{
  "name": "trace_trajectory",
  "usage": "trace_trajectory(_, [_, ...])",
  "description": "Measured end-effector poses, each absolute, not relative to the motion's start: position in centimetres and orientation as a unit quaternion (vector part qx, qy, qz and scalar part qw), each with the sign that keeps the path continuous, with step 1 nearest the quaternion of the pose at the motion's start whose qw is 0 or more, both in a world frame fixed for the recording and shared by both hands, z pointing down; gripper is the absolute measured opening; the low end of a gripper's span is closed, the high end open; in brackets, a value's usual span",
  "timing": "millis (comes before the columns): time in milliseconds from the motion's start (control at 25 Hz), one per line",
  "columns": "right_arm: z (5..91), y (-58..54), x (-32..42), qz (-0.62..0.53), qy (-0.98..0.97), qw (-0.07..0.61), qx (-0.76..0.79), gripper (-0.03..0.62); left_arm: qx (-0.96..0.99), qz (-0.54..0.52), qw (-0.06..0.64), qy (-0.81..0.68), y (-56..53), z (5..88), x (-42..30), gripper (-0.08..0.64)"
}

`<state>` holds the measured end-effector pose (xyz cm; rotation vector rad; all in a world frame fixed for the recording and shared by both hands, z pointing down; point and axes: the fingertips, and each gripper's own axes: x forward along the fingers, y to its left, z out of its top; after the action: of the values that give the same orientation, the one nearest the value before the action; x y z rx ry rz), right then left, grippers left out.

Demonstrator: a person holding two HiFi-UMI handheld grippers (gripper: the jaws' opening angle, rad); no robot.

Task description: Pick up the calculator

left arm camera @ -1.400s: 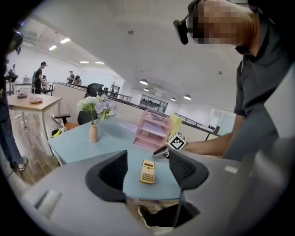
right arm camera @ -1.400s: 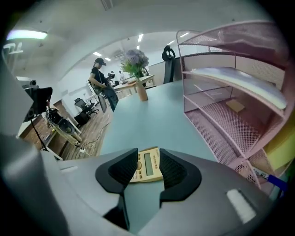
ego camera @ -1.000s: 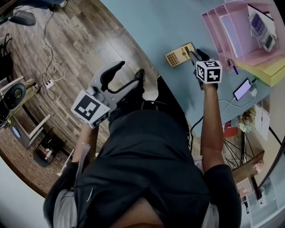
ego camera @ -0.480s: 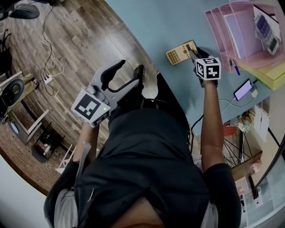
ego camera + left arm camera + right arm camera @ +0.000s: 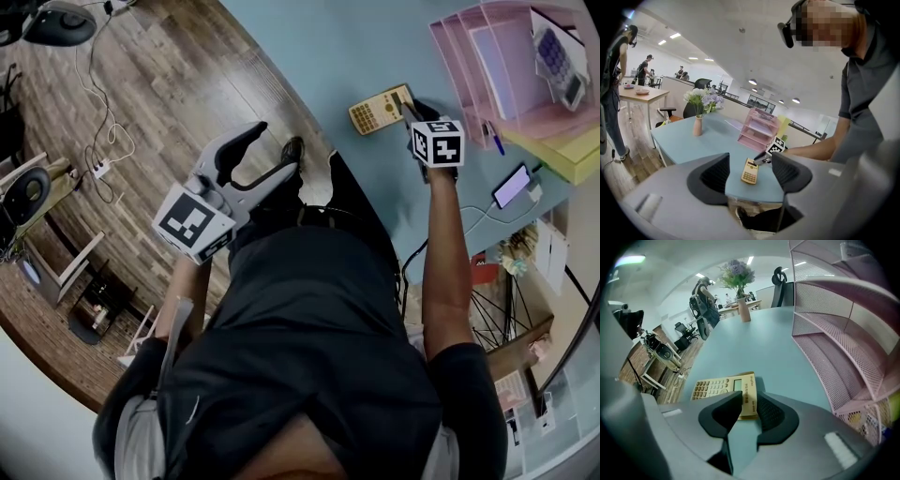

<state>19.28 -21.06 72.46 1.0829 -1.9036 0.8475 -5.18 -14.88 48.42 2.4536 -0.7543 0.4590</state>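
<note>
- Far left, wood floor (image 5: 141,94). Nothing of the task lies here
- Left gripper (image 5: 277,142): held off the table's near edge, over the floor. Jaws wide apart, nothing between the pads. Its own view looks across at the work and frames it in the gap, but does not reach it. Judged parked, to keep clear of the other hand
- Its marker cube carries only a black-and-white square pattern, no letters
- Blue table (image 5: 375,47): bare around the target, so approach is free from the near side
- Calculator (image 5: 378,112): yellow, lying flat on the table near its near edge, keys up, long axis left to right. Display end points right, toward the working hand
- Right gripper (image 5: 410,111): tilted down at that display end. Jaws parted only a little, the end of the case lying in the gap. Case looks flat on the table, so I read this as straddling, not clamped. The short end is likely chosen because it fits the jaw span
- Small print runs along the display end, too small to read
- Far right, pink mesh tray (image 5: 450,56) holding a second, grey calculator (image 5: 553,56). No legible print on it
- Right of the working hand, a phone (image 5: 511,187), screen lit, nothing readable
</note>
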Motion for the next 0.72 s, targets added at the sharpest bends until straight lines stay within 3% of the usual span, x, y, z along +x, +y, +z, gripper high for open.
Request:
trace_trajectory(440, [69.3,-20.5,18.4,0.269,-0.748,0.407,0.45,0.094,0.907,0.171,0.267,-0.278,-14.4,52.1,-6.0,0.304])
trace_trajectory(720, [70.0,-18.9,17.7,0.315,-0.731,0.404,0.452,0.092,0.882,0.239,0.302,-0.27,-12.4,62.1,-5.6,0.305])
